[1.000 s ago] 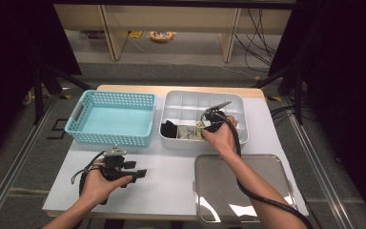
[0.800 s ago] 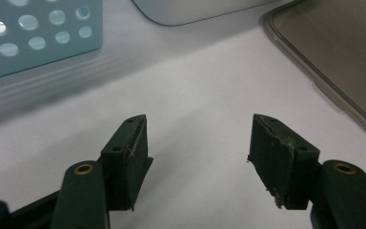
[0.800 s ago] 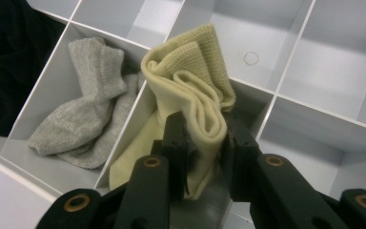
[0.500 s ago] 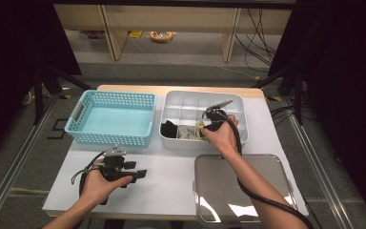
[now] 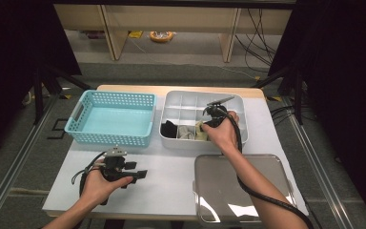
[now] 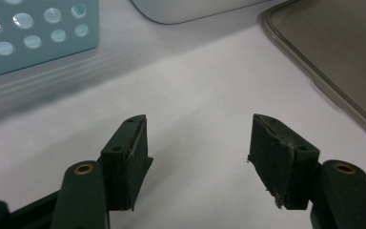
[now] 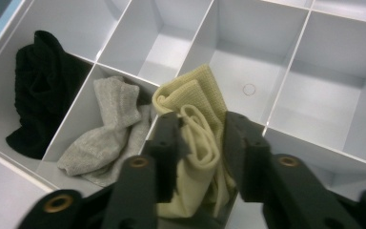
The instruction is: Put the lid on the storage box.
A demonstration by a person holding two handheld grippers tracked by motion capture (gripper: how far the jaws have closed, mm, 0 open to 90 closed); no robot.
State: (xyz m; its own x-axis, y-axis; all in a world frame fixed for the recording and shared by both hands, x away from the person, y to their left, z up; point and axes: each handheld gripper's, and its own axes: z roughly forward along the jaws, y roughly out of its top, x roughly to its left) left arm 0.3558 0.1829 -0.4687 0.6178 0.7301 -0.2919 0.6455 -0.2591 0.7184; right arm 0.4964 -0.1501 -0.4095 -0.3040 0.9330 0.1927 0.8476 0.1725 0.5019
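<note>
In the grey divided tray (image 7: 286, 62), the right gripper (image 7: 202, 138) has just closed its jaws on a pale yellow, waffle-knit sock (image 7: 198, 143), bunched and folded, beside a grey sock (image 7: 107, 138); half a second ago those jaws stood wider. The left gripper (image 6: 198, 157) rests open over the white table (image 6: 195, 90), unmoved

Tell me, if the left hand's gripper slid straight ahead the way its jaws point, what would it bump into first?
Probably the white tray: the left gripper, jaws open and empty, points across bare table towards its rounded edge. Depth is hard to judge; the clear lid lies just right of that line.
</note>
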